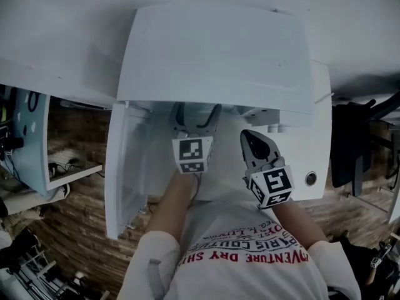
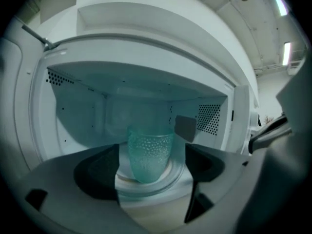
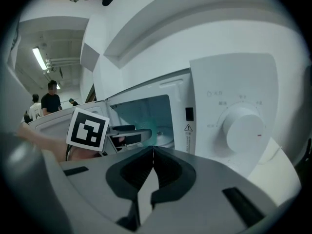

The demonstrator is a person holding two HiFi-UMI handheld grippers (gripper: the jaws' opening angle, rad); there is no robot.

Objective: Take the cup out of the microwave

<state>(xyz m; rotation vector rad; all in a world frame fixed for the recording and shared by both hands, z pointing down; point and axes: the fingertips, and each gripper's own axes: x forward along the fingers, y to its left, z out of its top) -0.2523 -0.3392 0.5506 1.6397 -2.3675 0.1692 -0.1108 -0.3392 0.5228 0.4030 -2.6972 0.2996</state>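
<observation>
A white microwave (image 1: pixel 219 55) stands below me with its door (image 1: pixel 125 167) swung open to the left. Inside it, a translucent green dotted cup (image 2: pixel 150 155) stands upright on the glass turntable (image 2: pixel 146 188). My left gripper (image 2: pixel 152 151) reaches into the cavity, jaws open wide on either side of the cup, pads apart from it. In the head view the left gripper (image 1: pixel 198 117) sits at the cavity mouth and the cup is hidden. My right gripper (image 3: pixel 152 152) is shut and empty, and hangs in front of the control panel (image 1: pixel 249 137).
The control panel carries a big white dial (image 3: pixel 242 129) and a round button (image 1: pixel 310 179). A black chair (image 1: pixel 353 142) stands at the right, a pale shelf unit (image 1: pixel 31 136) at the left. People (image 3: pixel 50 101) stand far off in the room.
</observation>
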